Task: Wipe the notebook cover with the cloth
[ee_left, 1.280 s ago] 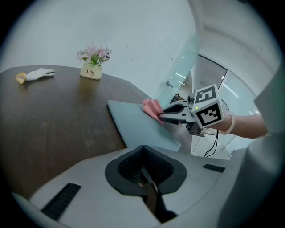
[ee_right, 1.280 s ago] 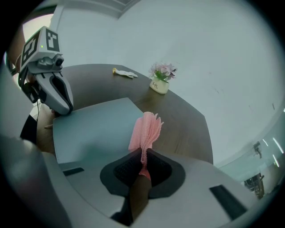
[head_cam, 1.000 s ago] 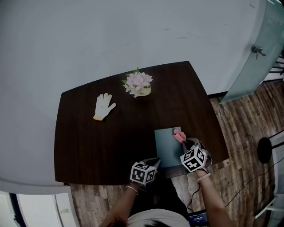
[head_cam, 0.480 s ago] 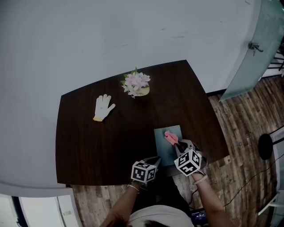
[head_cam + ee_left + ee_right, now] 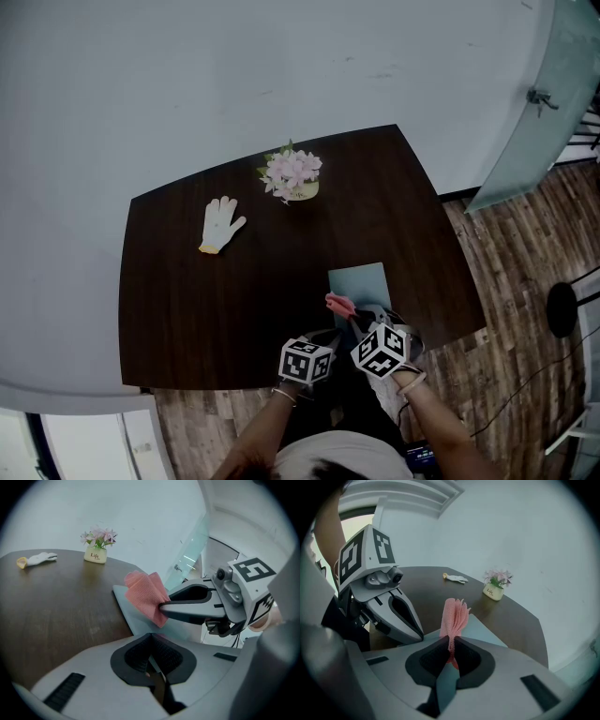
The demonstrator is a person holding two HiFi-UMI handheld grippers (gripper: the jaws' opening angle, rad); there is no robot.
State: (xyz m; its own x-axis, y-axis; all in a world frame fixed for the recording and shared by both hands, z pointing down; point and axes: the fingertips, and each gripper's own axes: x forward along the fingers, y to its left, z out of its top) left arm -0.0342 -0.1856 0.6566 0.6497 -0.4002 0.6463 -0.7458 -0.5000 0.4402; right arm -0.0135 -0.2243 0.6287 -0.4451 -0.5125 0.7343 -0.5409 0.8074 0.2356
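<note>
At table (image 5: 187, 300): 1 notebook (image 5: 362, 280), 1 cloth (image 5: 339, 304)

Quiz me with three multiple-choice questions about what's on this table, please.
1. Where does the white glove lie? A on a chair; B on the table's far left part; C on the floor.
2. What colour is the cloth? A pink; B yellow; C black.
3. How is the right gripper? A open, empty; B shut, empty; C shut on the cloth.
Answers: B, the glove rests on bare wood left of the flowers; A, it shows pink in every view; C, its jaws pinch the cloth's folds.
</note>
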